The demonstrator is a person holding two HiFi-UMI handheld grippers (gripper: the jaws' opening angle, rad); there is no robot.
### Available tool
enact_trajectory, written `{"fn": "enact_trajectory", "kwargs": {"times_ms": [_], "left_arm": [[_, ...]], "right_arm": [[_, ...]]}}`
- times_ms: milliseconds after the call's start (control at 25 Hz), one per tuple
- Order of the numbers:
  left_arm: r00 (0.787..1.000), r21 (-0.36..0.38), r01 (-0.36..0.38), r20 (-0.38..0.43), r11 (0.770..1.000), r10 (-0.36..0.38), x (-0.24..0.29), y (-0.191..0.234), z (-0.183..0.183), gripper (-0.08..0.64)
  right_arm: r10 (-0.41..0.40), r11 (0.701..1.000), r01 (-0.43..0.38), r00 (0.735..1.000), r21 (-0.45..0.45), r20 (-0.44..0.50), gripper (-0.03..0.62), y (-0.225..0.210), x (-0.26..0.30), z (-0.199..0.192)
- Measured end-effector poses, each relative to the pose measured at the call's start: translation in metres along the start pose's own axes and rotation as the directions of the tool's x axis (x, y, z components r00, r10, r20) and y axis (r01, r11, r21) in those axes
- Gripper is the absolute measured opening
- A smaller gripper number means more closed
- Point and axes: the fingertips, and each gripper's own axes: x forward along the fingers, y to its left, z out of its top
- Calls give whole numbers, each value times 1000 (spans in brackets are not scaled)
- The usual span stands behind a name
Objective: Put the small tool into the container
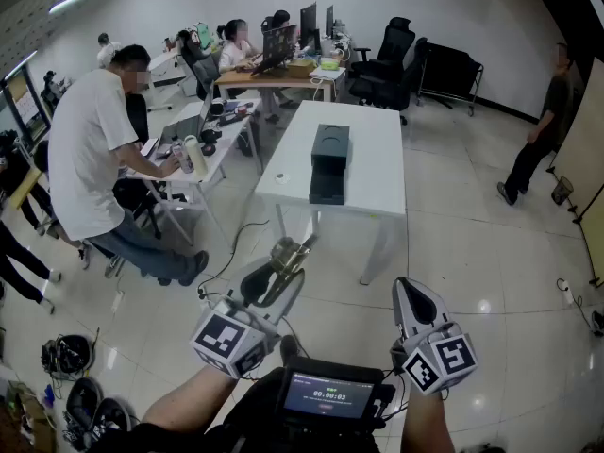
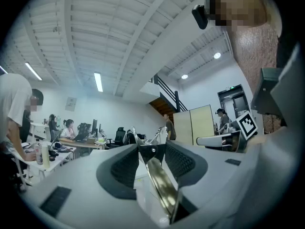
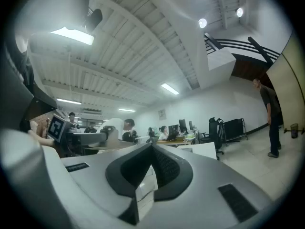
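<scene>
Holds a small tool of shiny metal in the left gripper, jaws partway apart and pressed on its flat handles, hinged head poking out past the fingertips. Carries it in the air over the tiled floor, well apart from the black container on the white table ahead. Shows a second black box just behind the container on the same table.

Points the left gripper forward and up toward the table, tilted slightly right, with the bare left forearm reaching in from the lower edge of the head view. Holds the right gripper beside it at about the same height, aimed forward, jaws closed tip to tip with nothing between them, right forearm below. Carries a small screen between the two forearms.

Off to the left, a person in a white shirt bent over a desk.
</scene>
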Motion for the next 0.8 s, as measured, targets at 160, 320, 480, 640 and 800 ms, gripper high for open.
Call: {"fn": "enact_trajectory", "kwargs": {"times_ms": [160,320,480,640,800], "left_arm": [[1000,1,5,5,1000,-5,31,47,-18,193],[1000,-18,7,2,1000,-7,83,119,-19,193],[1000,-30,27,-8,999,-27,130,186,-24,193],[998,-44,57,-17,997,-57,169,249,-29,193],[997,-83,76,-26,994,-78,203,292,-42,193]], "right_arm": [[-14,1000,14,1000,-8,-2,8,-14,53,-12],[-21,1000,20,999,-21,-26,8,-32,135,-7],[-61,998,60,997,-24,-43,8,-52,208,-6],[-84,996,82,994,-40,-64,8,-58,277,-8],[-116,993,113,990,-35,-82,8,-70,326,-13]]}}
